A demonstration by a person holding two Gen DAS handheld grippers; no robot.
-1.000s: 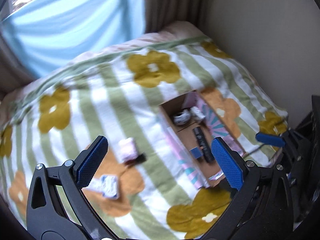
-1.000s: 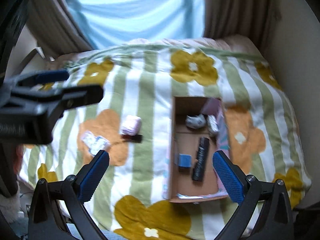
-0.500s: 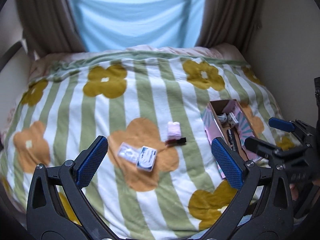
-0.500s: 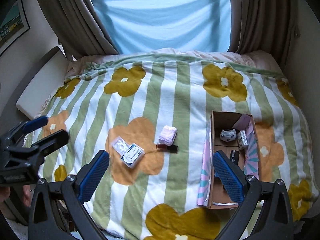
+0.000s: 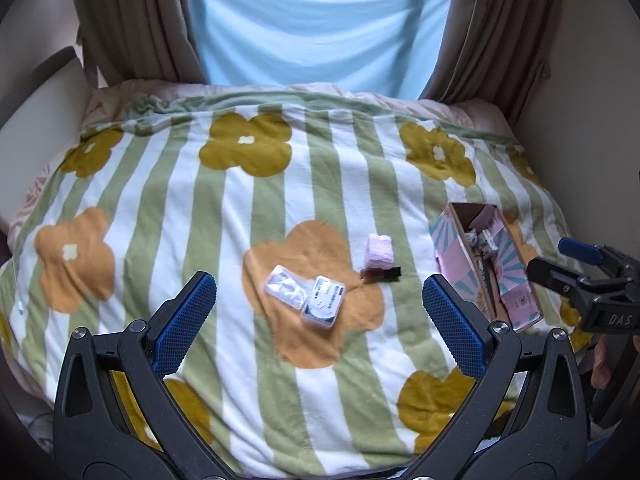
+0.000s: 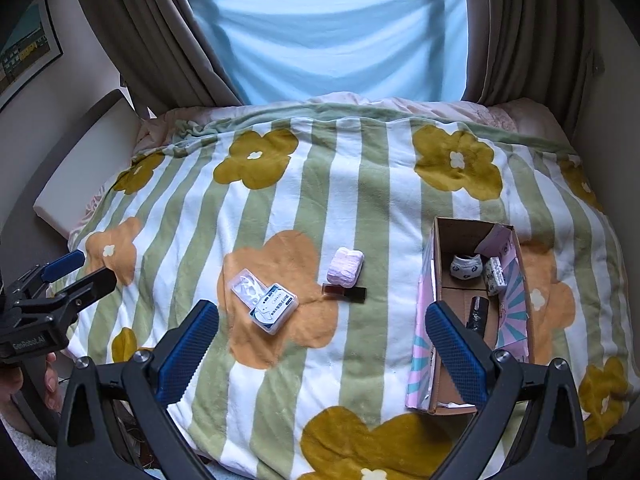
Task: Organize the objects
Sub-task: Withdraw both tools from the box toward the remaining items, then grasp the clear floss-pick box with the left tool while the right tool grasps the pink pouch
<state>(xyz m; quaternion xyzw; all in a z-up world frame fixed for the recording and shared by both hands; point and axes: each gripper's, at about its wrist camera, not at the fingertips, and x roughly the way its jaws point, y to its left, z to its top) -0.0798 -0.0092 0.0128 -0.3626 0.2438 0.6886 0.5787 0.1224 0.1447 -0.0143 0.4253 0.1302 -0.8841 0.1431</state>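
On the flowered blanket lie a clear plastic case (image 5: 285, 286) (image 6: 247, 285), a white-and-blue labelled case (image 5: 323, 301) (image 6: 274, 307), a pink padded pouch (image 5: 379, 251) (image 6: 345, 266) and a small dark bottle (image 5: 380, 274) (image 6: 345, 292). An open cardboard box (image 5: 446, 240) (image 6: 425, 300) with pink patterned sides sits to the right and holds a white patterned pouch (image 6: 464, 267), a small white packet (image 6: 495, 276) and a black tube (image 6: 477, 314). My left gripper (image 5: 319, 324) is open above the near edge of the bed, empty. My right gripper (image 6: 322, 340) is open too, empty.
The striped blanket (image 5: 280, 200) (image 6: 360, 184) covers the whole bed. Brown curtains (image 6: 152, 40) and a pale blue sheet (image 6: 340, 32) hang over the window at the far end. A wall runs along the right side. A white board (image 6: 80, 168) stands at the left.
Both views have pulled back and up from the box, so the whole bed now shows. The left view swung left from the box to the loose items. Nothing on the bed moved.
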